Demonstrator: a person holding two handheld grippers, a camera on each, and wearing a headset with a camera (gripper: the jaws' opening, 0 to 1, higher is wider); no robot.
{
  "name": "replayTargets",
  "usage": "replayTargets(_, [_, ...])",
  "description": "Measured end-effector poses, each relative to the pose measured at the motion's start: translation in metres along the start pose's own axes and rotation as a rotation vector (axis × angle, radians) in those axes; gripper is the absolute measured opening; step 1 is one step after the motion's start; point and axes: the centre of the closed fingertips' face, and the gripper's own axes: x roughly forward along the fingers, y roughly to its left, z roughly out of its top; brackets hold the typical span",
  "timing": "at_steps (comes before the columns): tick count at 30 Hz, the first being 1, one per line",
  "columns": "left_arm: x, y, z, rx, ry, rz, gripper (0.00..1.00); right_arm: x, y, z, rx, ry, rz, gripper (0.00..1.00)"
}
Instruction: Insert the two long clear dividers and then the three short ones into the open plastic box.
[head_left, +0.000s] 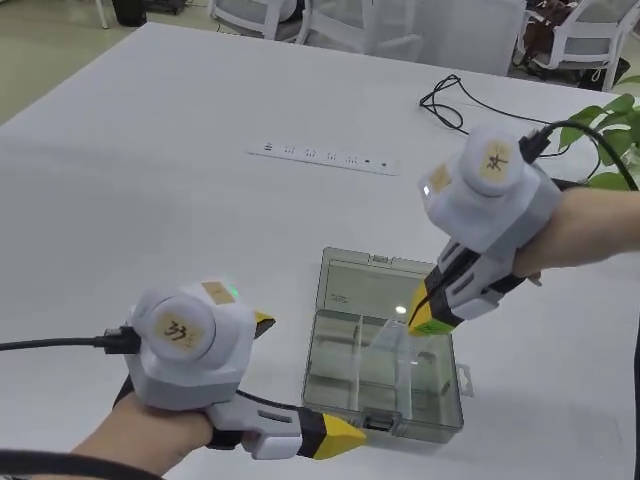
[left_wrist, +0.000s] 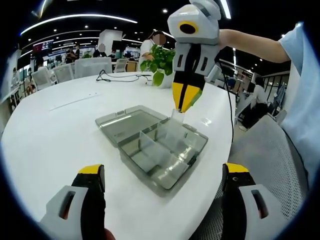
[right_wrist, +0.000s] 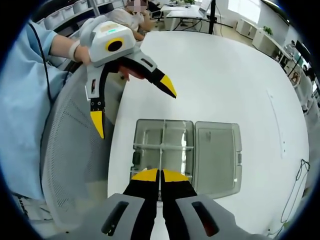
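Observation:
The clear grey plastic box (head_left: 352, 392) lies open on the white table, its lid (head_left: 365, 285) flat behind it. Clear dividers (head_left: 357, 348) stand inside the box. My right gripper (head_left: 428, 320) hangs over the box's right part, shut on a short clear divider (head_left: 398, 340) that points down into it. In the right gripper view, the shut jaws (right_wrist: 160, 176) sit above the box (right_wrist: 147, 135) and the divider is seen edge-on. My left gripper (head_left: 303, 378) is open at the box's near left corner and touches nothing. The left gripper view looks at the box (left_wrist: 155, 145) between wide jaws (left_wrist: 164, 172), with the right gripper (left_wrist: 185, 102) above it.
A white power strip (head_left: 325, 157) lies mid-table and a black cable (head_left: 450, 100) runs at the far right. A plant (head_left: 610, 130) stands at the right edge. The box sits close to the table's near edge, next to a mesh chair (right_wrist: 70, 150). Office chairs line the far side.

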Motion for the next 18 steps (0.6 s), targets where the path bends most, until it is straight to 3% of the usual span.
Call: replayTargets(18, [-0.0006, 0.0001, -0.0031, -0.008, 0.004, -0.005, 0.97, 0.0097, 0.0035, 0.0081, -0.003, -0.014, -0.015, 0.02])
